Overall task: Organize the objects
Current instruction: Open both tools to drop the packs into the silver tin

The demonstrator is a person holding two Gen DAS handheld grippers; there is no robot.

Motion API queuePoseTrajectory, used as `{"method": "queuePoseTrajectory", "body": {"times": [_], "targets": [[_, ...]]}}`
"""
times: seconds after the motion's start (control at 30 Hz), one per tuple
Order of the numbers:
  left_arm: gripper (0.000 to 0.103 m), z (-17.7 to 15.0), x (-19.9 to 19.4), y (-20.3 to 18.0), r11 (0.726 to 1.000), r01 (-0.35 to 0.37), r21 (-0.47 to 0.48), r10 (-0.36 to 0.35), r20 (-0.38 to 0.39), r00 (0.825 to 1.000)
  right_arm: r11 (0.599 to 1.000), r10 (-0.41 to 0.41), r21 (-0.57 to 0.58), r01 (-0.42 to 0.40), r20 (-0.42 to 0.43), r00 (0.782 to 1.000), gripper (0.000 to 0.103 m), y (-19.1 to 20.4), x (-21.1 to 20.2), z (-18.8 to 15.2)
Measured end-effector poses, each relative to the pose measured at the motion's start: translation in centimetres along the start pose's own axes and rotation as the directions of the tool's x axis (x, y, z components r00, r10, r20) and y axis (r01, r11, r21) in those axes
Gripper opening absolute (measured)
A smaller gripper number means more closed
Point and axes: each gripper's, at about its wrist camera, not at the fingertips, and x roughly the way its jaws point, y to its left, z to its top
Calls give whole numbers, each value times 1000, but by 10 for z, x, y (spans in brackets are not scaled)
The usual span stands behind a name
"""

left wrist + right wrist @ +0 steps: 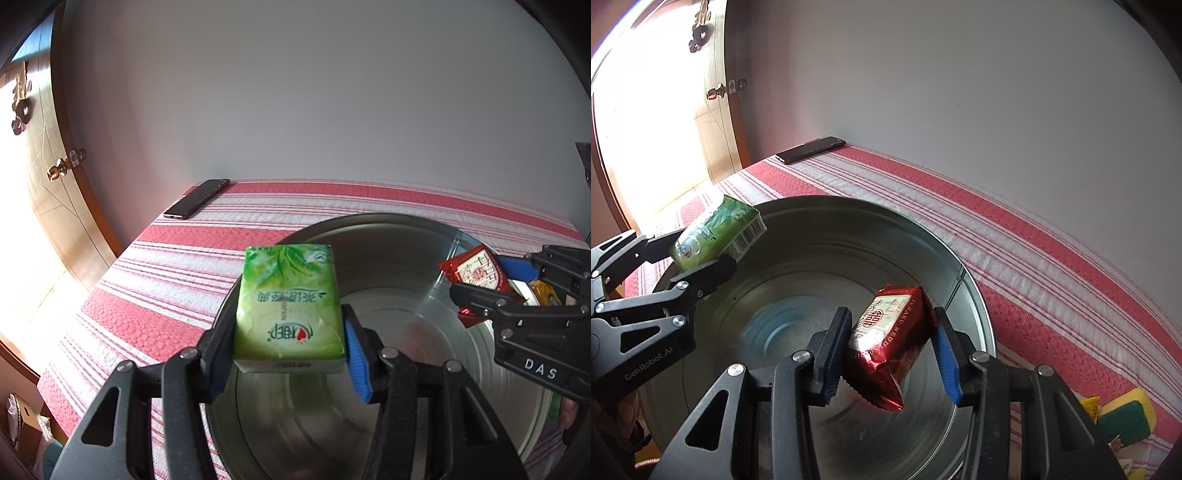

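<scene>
My left gripper [290,332] is shut on a green tissue pack [288,306] and holds it above the near-left rim of a round metal basin [399,258]. My right gripper [890,339] is shut on a red snack packet [890,332] and holds it over the basin's [820,258] right side. In the right wrist view the left gripper [705,251] with the green pack [716,230] is at the left. In the left wrist view the right gripper [491,277] with the red packet [476,273] is at the right.
The basin stands on a red and white striped cloth [177,266]. A dark phone [197,198] lies at the far left corner by the wall. A yellow-green sponge [1126,417] and small packets [1089,404] lie at the right. A wooden door [55,173] is at the left.
</scene>
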Motion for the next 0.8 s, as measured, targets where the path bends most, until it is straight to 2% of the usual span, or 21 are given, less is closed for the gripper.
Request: {"method": "queuePoseTrajectory", "body": {"times": [0.4, 0.6, 0.7, 0.8], "targets": [[54, 0, -4, -1, 1000, 8, -7, -8, -2, 1000, 1000, 10, 27, -10, 12, 1000, 49, -1, 1, 2], [86, -1, -15, 0, 1000, 9, -20, -8, 40, 999, 999, 9, 38, -11, 31, 999, 49, -3, -9, 3], [87, -4, -24, 2, 999, 14, -36, -12, 64, 998, 999, 13, 45, -16, 57, 998, 49, -8, -26, -4], [94, -8, -36, 4, 998, 16, -66, -10, 91, 996, 997, 14, 76, -21, 86, 996, 50, -18, -48, -17]]}}
